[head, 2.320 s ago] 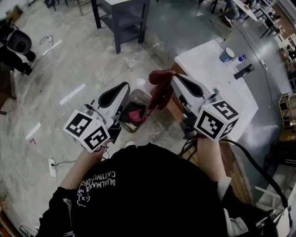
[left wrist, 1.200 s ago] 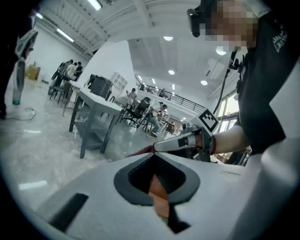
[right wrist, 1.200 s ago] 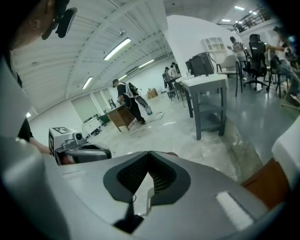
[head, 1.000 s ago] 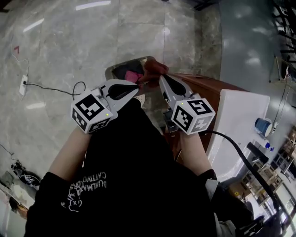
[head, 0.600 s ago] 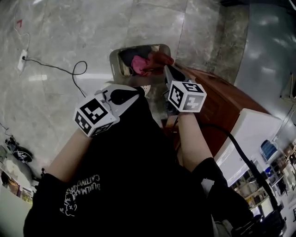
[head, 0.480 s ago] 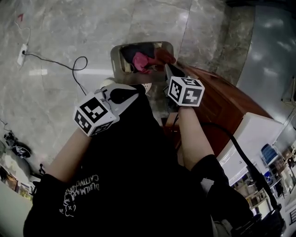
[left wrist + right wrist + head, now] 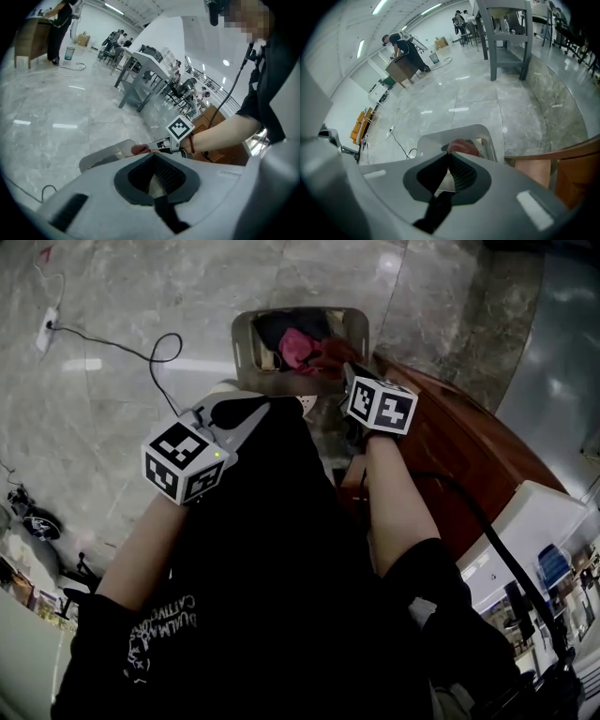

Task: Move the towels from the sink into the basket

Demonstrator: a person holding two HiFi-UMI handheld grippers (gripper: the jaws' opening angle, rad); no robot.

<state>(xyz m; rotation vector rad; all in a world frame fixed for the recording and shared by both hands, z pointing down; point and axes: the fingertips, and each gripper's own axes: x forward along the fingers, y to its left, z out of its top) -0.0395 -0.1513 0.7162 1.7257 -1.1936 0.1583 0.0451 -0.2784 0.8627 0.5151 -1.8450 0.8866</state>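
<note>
As the right gripper (image 7: 347, 371) pinches the reddish-brown towel (image 7: 330, 352) in jaws pressed nearly together, the towel hangs just over the near corner of the basket (image 7: 246, 345), beside the pink towel (image 7: 295, 345) already lying inside it. The basket lies straight ahead of and below this gripper. The left gripper (image 7: 265, 407), pressed together on nothing, sits farther back from the basket, so the drop likely falls to the right.

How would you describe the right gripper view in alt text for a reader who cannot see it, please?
The right claw, shut on a reddish-brown towel, hangs over a grey basket on a marble floor. A wooden cabinet edges the right.
</note>
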